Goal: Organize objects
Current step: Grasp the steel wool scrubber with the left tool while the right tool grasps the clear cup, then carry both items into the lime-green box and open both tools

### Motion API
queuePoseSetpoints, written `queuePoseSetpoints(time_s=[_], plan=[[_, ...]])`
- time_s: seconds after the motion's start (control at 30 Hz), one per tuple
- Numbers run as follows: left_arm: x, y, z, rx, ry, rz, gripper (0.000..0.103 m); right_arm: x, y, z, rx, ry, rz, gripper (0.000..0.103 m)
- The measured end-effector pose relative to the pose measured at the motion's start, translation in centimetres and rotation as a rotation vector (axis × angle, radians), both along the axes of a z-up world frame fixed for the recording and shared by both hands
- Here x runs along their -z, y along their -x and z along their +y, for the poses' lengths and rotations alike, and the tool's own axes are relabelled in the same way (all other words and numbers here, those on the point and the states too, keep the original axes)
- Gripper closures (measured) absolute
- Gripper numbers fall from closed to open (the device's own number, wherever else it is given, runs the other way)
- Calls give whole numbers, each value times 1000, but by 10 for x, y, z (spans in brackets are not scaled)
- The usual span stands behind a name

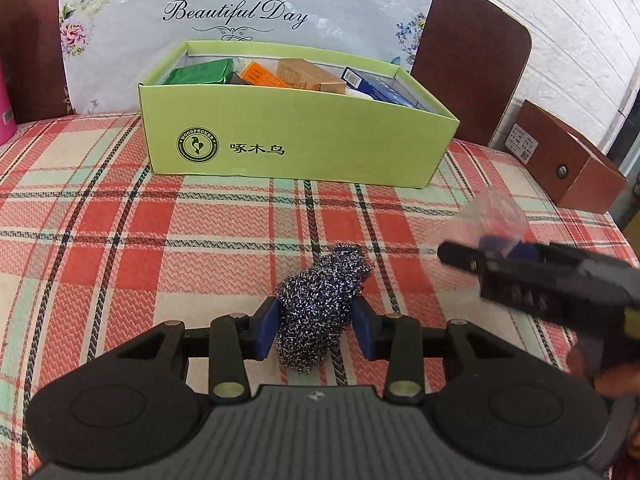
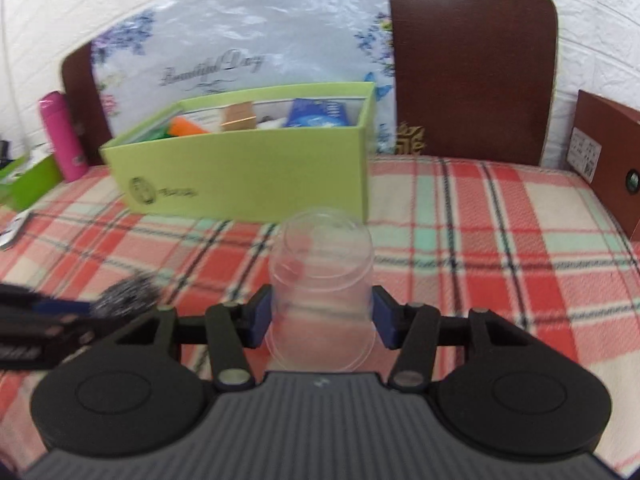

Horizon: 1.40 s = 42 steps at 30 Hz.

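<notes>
While both loads are carried over the plaid cloth (image 1: 120,240), the green box (image 1: 304,140) at twelve o'clock should be approached high enough for the near wall to be cleared, and each item should be let go only once a free gap among the packets inside has been picked. The box is seen open-topped, already holding green, orange, tan and blue packs. The clear plastic cup (image 2: 322,280) is gripped upside down, rim toward the camera, by the right gripper (image 2: 322,320); its jaws are closed about halfway onto the thin walls, so squeezing should be kept light or the cup may buckle. The steel scouring pad (image 1: 320,304), a springy dark tangle with silver glints, is pinched between the blue pads of the left gripper (image 1: 318,326), jaws partly closed on it, and is judged unlikely to slip. The cup sits at three o'clock of the pad.
</notes>
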<state>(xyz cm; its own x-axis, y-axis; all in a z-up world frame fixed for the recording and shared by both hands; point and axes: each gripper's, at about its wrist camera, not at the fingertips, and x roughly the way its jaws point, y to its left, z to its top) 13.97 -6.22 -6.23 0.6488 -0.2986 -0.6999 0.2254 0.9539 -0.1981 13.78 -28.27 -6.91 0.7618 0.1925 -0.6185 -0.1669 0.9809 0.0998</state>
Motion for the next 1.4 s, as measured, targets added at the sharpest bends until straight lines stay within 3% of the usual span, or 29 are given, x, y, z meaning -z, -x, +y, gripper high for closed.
queuePoseSetpoints(time_s=[0.2, 0.6, 0.87, 1.2, 1.4], plan=[[2, 0, -3, -7, -8, -11, 57, -4, 35, 19, -61, 9, -17, 51], [1, -6, -2, -12, 2, -16, 53, 1, 34, 27, -59, 20, 2, 51], [-8, -8, 0, 12, 16, -23, 66, -2, 31, 29, -51, 22, 4, 51], [-66, -11, 22, 7, 93, -161, 69, -43, 24, 31, -81, -8, -103, 51], [-102, -37, 32, -22, 114, -242, 69, -76, -6, 38, -90, 30, -198, 51]])
